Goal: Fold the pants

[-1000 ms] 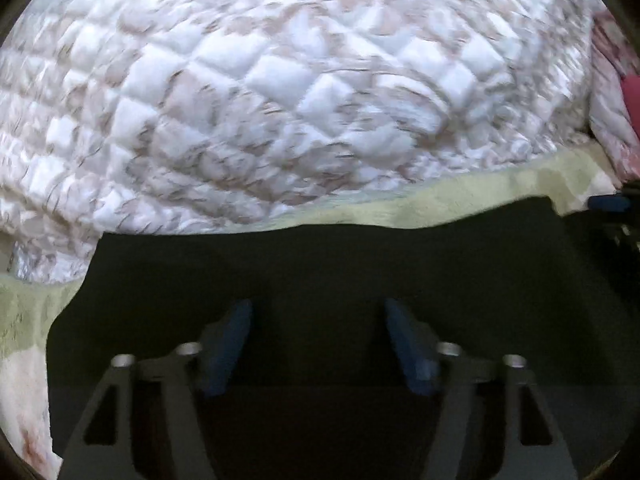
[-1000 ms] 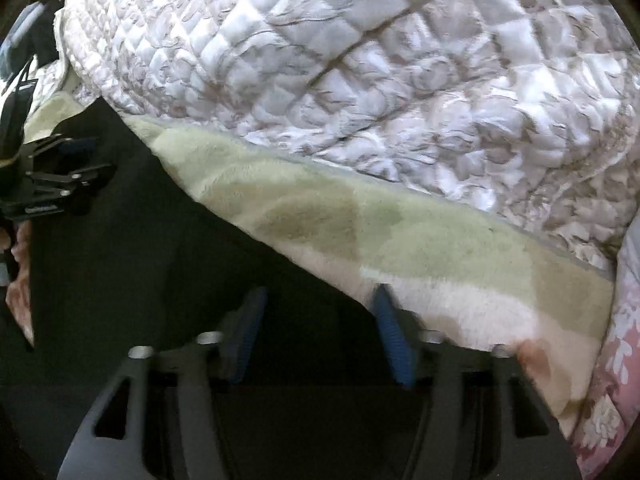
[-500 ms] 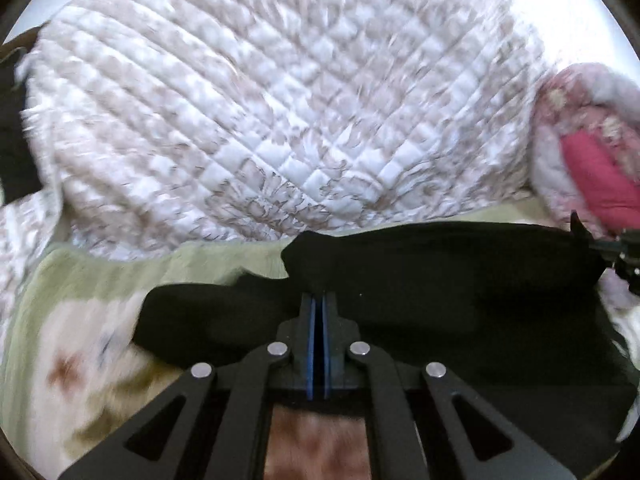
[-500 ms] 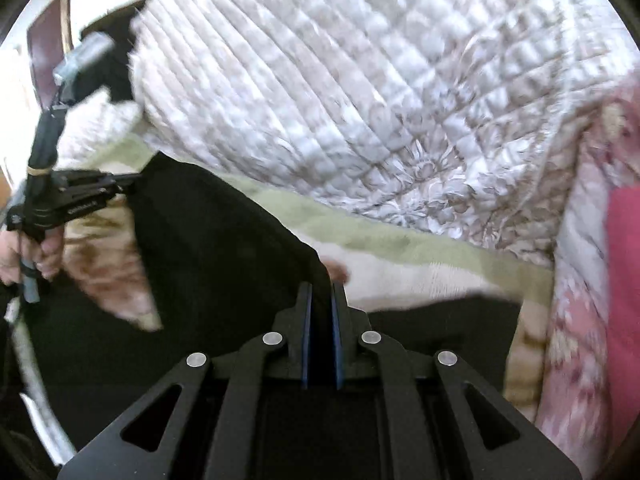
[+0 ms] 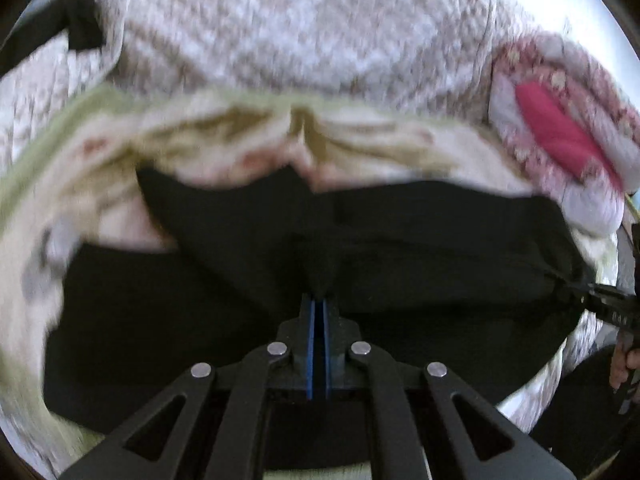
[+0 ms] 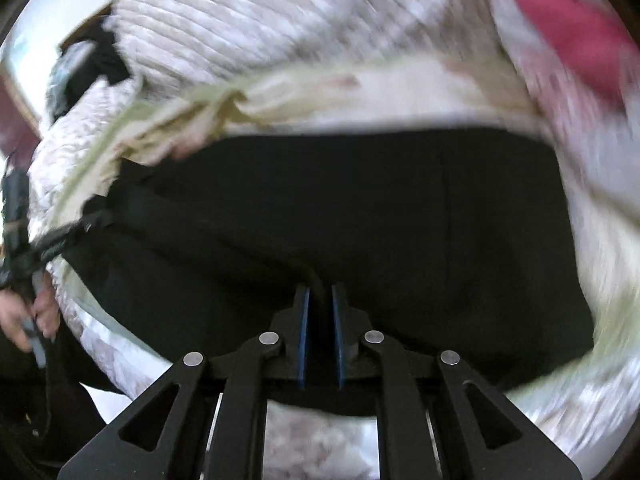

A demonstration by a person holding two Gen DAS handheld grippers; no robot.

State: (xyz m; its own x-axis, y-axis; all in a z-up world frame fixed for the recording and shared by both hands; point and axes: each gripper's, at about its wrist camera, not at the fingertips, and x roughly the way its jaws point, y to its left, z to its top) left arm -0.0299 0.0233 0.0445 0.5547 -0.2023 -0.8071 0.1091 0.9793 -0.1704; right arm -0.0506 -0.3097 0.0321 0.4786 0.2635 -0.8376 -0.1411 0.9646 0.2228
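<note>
Bed as work surface: quilted blanket [image 5: 304, 20] bunched behind, pale green cover [image 5: 224, 136] underneath. Black pants [image 5: 400, 240] lifted off cover, stretched between both tools. Left gripper [image 5: 319, 308] pressed together, pinching pants edge; fabric peaks up into pads. Right gripper [image 6: 320, 300] has fabric between jaws, which are opening slightly. Two-point hold likely keeps edge straight for carrying it over into fold. Pictures blurred.
</note>
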